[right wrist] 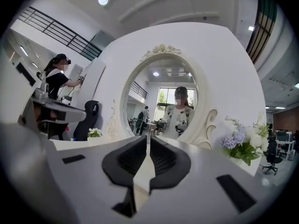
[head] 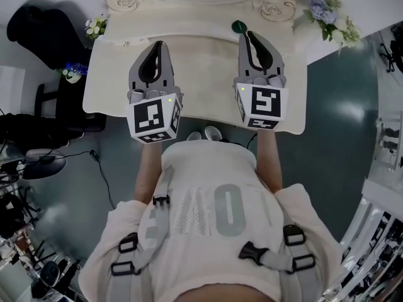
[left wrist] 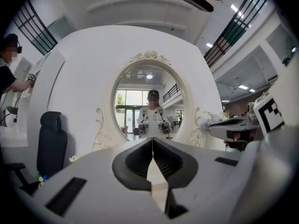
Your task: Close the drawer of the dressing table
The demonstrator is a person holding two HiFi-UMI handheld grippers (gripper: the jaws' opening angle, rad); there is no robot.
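The 2 tools hang level over the desk (head: 208,49), facing the mirror (left wrist: 149,101). The left tool (head: 160,44) is pressed together and the right tool (head: 247,34) nearly so, both empty. No drawer shows; I judge it below and behind both, along the desk's near edge.

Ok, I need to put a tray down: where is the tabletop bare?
Bare: the middle of the tabletop, between the left gripper and right gripper, and its left end. Crowded: the back, by the green disc, white flowers and purple flowers.
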